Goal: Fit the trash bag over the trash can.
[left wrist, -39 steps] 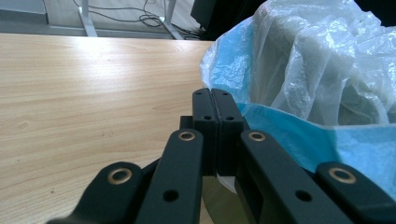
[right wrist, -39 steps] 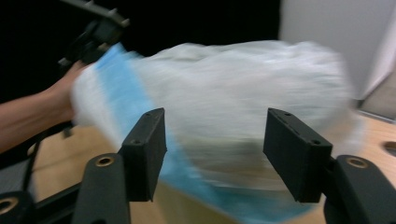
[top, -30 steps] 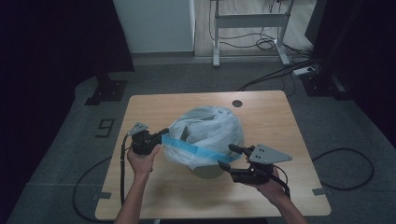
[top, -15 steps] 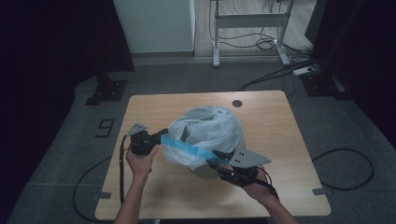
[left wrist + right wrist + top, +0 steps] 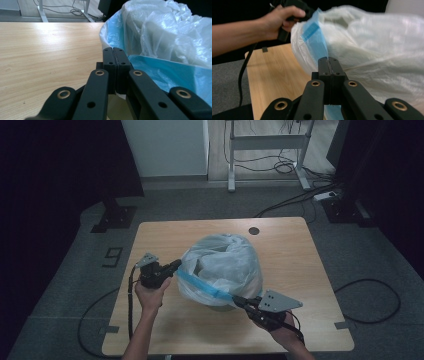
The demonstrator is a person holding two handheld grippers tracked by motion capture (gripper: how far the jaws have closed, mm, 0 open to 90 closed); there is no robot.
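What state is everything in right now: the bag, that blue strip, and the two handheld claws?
Plastic bag: open on top, standing on the table.
Blue strip: stretched tight between both grippers.
Left gripper: shut on the blue strip.
Right gripper: shut on the blue strip.

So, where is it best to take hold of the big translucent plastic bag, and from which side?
Grip the blue band along the rim of the translucent plastic bag, coming in from the near side. It is a flat, taut strip, easier to pinch than the puffy body. Both the left gripper and the right gripper are shut on it.
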